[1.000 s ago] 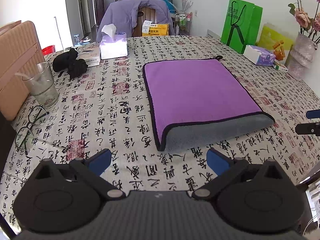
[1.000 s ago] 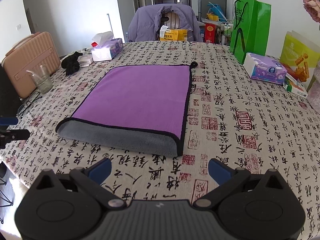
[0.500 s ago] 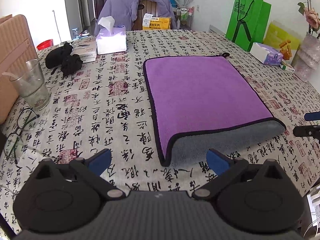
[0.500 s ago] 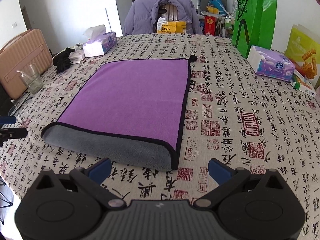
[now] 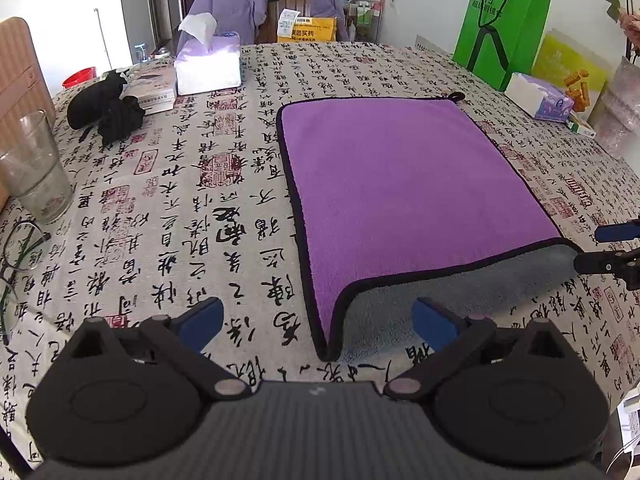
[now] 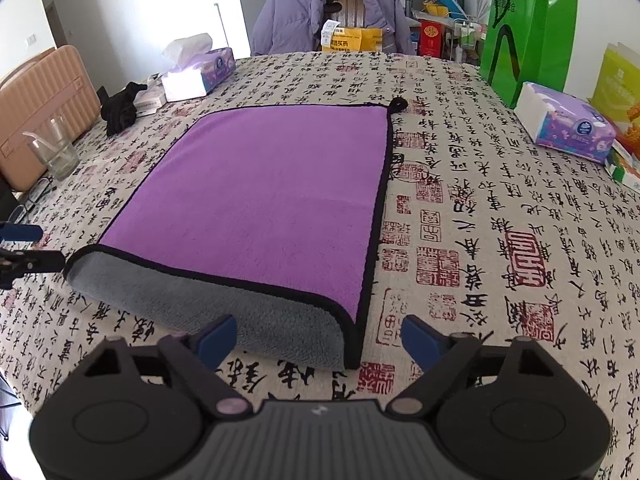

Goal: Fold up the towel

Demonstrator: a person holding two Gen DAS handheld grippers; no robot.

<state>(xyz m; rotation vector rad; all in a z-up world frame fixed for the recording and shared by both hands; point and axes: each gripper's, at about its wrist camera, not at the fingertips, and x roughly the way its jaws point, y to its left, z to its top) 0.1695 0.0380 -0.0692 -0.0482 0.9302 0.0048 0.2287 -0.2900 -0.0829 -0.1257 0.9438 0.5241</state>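
A purple towel [image 5: 400,184] with a black hem lies on the table, folded once, its grey underside showing along the near fold. It also shows in the right wrist view [image 6: 268,196]. My left gripper [image 5: 316,320] is open, its jaws straddling the towel's near left corner just above the cloth. My right gripper [image 6: 316,332] is open, straddling the near right corner. Each gripper's fingers show at the edge of the other view, the right one [image 5: 612,248] and the left one [image 6: 24,248].
On the calligraphy-print tablecloth [image 5: 180,220] stand a glass [image 5: 34,168], glasses [image 5: 16,248], black gloves [image 5: 104,108], a tissue box [image 5: 208,64], a second tissue pack [image 6: 568,120] and a green bag [image 6: 528,24]. A chair with a purple jacket [image 6: 328,12] stands beyond.
Both grippers have moved forward and down toward the towel's near corners. The towel has not moved. Both stay open.
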